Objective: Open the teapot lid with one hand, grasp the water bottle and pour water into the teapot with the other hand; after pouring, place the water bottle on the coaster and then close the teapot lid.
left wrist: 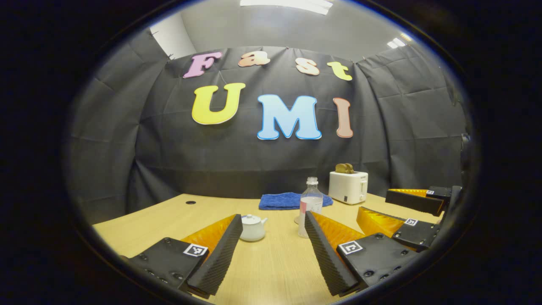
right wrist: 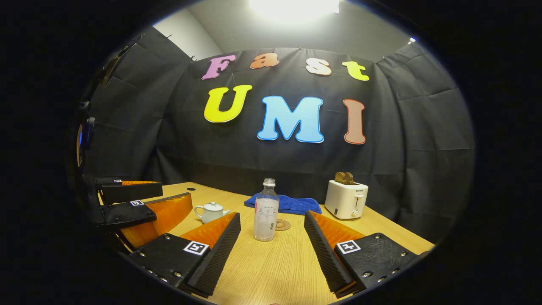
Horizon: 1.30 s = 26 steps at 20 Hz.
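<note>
A small white teapot stands on the wooden table with its lid on. To its right stands an upright clear water bottle with no cap. A round woven coaster lies just behind and right of the bottle. My left gripper is open and empty, short of both, with the teapot just beyond its left finger. My right gripper is open and empty too, the bottle framed between its fingers but farther off. The right gripper shows beside the left one, and the left gripper beside the right.
A folded blue towel lies at the back of the table. A white toaster holding toast stands at the back right. Black cloth closes the booth behind.
</note>
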Tool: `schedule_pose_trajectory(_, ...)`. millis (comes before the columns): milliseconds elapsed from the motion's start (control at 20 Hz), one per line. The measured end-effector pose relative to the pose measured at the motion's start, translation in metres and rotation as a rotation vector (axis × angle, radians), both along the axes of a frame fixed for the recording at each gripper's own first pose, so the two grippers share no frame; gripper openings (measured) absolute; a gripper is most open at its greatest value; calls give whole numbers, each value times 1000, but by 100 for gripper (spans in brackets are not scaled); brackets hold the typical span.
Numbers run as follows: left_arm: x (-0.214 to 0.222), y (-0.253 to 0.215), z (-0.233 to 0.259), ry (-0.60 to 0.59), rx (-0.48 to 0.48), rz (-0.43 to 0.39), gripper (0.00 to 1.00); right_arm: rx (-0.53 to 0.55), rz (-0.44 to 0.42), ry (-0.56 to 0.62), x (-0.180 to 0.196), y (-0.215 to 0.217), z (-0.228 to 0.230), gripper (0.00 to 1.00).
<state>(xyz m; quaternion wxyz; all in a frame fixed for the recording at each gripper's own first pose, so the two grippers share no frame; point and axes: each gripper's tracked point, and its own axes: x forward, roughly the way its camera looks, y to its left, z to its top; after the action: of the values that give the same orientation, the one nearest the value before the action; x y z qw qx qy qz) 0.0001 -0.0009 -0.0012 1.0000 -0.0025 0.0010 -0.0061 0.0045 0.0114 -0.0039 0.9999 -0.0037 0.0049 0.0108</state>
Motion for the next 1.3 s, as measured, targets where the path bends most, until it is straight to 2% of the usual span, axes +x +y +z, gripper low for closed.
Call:
schedule_pose_trajectory(250, 4, 7, -9, 18, 23, 19, 99, 6, 3, 21, 9, 2, -10, 94)
schedule_pose_trajectory(400, 17, 16, -16, 38, 4, 9, 99, -9, -4, 43, 20, 1, -16, 94)
schedule_pose_trajectory(850, 96, 33, -46, 131, 29, -55, 99, 39, -24, 91, 80, 2, -26, 94)
schedule_pose_trajectory(1050, 130, 34, -61, 166, 28, -97, 99, 40, -33, 135, 110, 4, -37, 94)
schedule_pose_trajectory(1300, 166, 34, -68, 175, 28, -144, 99, 89, -37, 203, 144, 8, -52, 94)
